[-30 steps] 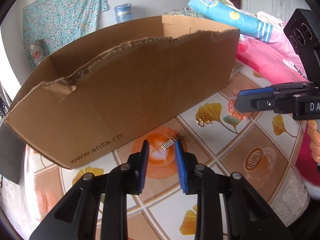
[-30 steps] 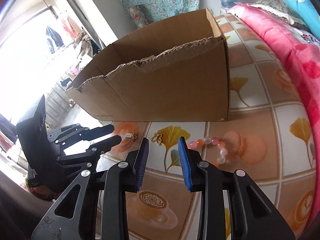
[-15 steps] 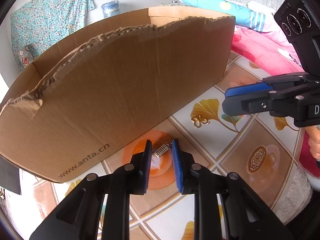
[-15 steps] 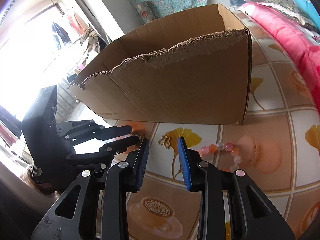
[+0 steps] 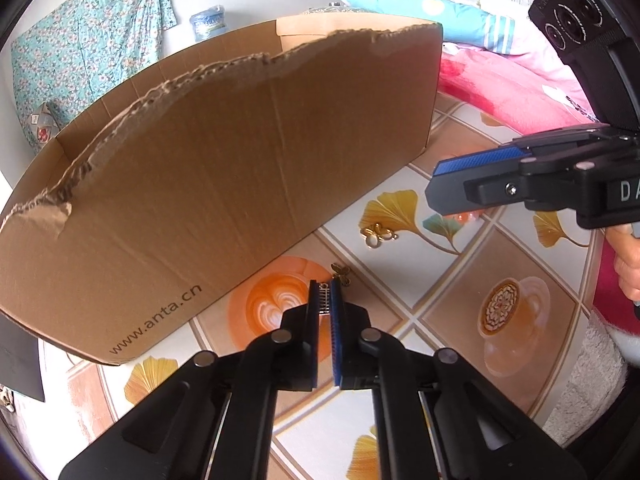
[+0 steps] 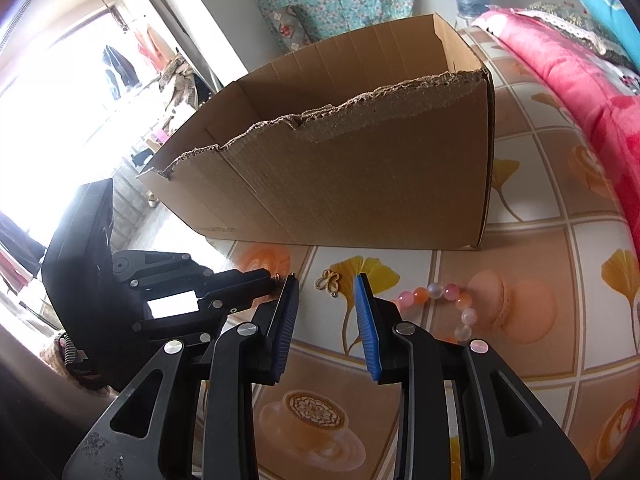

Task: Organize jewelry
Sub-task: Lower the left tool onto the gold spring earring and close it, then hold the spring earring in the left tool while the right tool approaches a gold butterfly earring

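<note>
Left claw point(image 5: 325, 300) is pinched nearly shut on a small ribbed silver clip point(image 5: 323, 299), low over the glossy tile-patterned bench point(image 5: 460, 292), with a tiny bronze butterfly charm point(image 5: 341, 273) at its tip. Right claw point(image 6: 326, 306) gapes wide, empty, above a gold butterfly pendant point(image 6: 328, 281). Round pink and orange beads of a bracelet point(image 6: 444, 300) curve beside it. Behind stands a torn corrugated cardboard box point(image 5: 224, 184) printed "www.anta.cn".
</note>
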Tool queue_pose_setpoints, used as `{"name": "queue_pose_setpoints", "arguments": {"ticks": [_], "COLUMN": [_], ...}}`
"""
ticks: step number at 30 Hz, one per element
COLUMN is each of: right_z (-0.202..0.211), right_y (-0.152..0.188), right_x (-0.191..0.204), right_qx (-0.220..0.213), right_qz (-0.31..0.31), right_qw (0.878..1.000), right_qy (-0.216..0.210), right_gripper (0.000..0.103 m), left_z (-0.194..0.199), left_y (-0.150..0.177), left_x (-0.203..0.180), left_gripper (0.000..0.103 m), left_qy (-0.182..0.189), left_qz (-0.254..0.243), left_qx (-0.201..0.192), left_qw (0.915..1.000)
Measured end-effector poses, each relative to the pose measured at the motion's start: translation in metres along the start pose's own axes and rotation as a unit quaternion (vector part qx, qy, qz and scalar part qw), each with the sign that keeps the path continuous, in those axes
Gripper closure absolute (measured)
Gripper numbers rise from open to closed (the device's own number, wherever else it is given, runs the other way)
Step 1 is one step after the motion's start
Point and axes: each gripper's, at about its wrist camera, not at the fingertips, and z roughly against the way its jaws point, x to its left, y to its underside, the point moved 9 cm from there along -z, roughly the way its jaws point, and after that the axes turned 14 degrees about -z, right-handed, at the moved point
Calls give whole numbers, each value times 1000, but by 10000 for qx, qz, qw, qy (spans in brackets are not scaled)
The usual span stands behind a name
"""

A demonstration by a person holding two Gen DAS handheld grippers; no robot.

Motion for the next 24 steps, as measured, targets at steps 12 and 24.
{"name": "queue_pose_setpoints", "arguments": {"ticks": [12, 24], "right_z": [-5, -43], "right_y": [6, 6], "right_x": [19, 28], "right_qx": [-26, -11], "right_qz": [487, 1263], "right_qw": [9983, 9864], "right_qy": [331, 1049], "right_gripper": [73, 74], "left_z": [22, 24], "left_y": [18, 29], "left_x": [-1, 8], "left_gripper": [99, 99], "left_qy": [-109, -75], "left_qz": [426, 650], "left_qx": [-80, -152], "left_qw": [9990, 9977]}}
